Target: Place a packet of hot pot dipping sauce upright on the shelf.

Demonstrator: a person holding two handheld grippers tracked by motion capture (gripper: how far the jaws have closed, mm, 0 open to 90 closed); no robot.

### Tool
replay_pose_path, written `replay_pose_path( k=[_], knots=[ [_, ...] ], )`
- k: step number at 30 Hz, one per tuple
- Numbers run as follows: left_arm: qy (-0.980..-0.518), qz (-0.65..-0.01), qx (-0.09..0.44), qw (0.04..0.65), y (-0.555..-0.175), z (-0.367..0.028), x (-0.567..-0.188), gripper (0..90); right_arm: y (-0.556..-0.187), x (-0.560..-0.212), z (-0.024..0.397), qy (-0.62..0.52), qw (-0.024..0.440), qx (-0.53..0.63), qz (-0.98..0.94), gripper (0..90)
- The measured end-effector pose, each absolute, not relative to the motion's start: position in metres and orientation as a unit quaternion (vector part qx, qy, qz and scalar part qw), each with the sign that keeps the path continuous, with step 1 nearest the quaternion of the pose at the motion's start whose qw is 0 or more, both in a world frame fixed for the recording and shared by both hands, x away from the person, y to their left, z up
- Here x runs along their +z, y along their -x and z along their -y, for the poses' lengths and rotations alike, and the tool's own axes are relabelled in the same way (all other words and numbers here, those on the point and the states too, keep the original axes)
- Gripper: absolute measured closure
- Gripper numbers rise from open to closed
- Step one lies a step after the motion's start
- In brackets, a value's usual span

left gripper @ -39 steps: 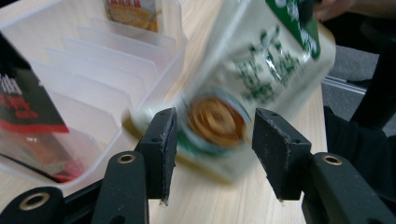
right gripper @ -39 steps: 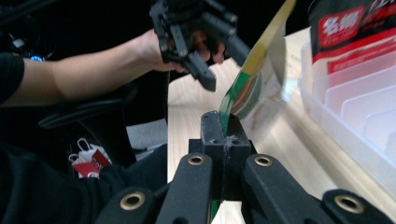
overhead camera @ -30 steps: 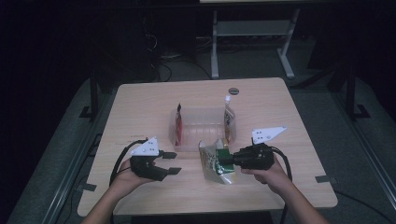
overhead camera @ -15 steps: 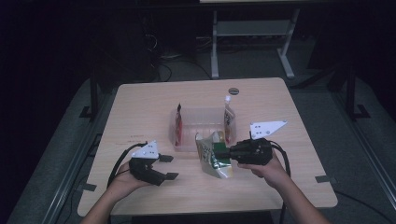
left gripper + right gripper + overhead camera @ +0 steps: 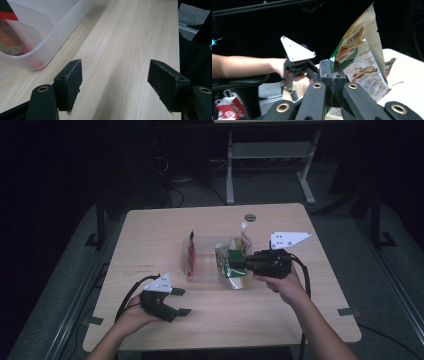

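The right tool is clenched on the edge of a green-and-cream snack pouch, lifting it clear of the surface at the clear bin's near right corner. The left tool stands released, its jaws just opening, nothing between them. The pouch's print is partly cut off.
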State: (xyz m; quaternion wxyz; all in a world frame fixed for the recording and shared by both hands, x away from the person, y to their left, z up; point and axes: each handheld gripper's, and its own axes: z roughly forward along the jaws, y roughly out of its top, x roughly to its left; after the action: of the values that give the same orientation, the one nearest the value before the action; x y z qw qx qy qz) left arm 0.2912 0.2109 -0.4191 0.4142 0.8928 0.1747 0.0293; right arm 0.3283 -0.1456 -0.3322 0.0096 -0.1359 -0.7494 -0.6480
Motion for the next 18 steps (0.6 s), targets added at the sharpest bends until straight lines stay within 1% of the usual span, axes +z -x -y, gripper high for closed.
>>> replay_pose_path(
  k=[7,18],
  knots=[
    [-0.896,-0.171,0.028,0.409,-0.292,-0.210,-0.421,26.9,-0.347,-0.327,0.143,0.149,-0.010,-0.648,0.747,90.0],
    [-0.898,-0.166,0.029,0.406,-0.292,-0.210,-0.421,26.8,-0.365,-0.341,0.136,0.174,-0.018,-0.636,0.751,90.0]
  ],
)
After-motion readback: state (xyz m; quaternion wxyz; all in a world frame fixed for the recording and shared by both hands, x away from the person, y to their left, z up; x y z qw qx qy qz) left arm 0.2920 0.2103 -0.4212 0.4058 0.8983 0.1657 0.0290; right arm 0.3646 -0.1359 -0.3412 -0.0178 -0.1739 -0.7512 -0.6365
